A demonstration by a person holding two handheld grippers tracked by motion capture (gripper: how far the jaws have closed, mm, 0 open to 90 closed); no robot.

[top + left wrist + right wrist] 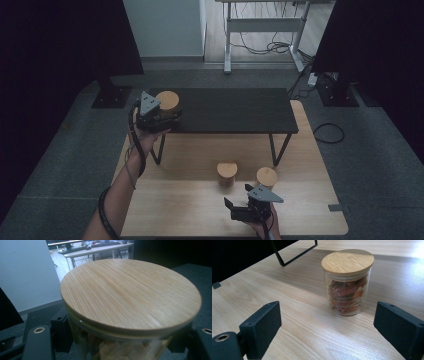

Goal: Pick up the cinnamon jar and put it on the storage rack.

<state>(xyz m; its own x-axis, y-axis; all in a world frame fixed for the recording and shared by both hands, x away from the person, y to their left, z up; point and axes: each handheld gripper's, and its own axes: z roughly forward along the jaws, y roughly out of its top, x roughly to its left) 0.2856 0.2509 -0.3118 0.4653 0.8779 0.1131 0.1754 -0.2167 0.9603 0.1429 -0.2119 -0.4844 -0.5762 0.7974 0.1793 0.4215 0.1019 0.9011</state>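
Note:
A glass jar with a round bamboo lid (167,100) is at the left end of the black low shelf (235,110). My left gripper (159,118) is shut on its glass body. In the left gripper view the lid (130,295) is very close, with pale pieces inside the glass below it and a black jaw on each side. I cannot tell whether the jar rests on the shelf. My right gripper (231,210) is open near the table's front edge. In the right gripper view its jaws stand wide apart (328,320), short of a jar of reddish-brown pieces (347,282).
Two lidded jars (226,172) (266,176) stand on the light wooden table (190,210) in front of the shelf. The shelf's thin black legs (274,150) come down onto the table. Grey carpet lies around the table, with dark stands at the back.

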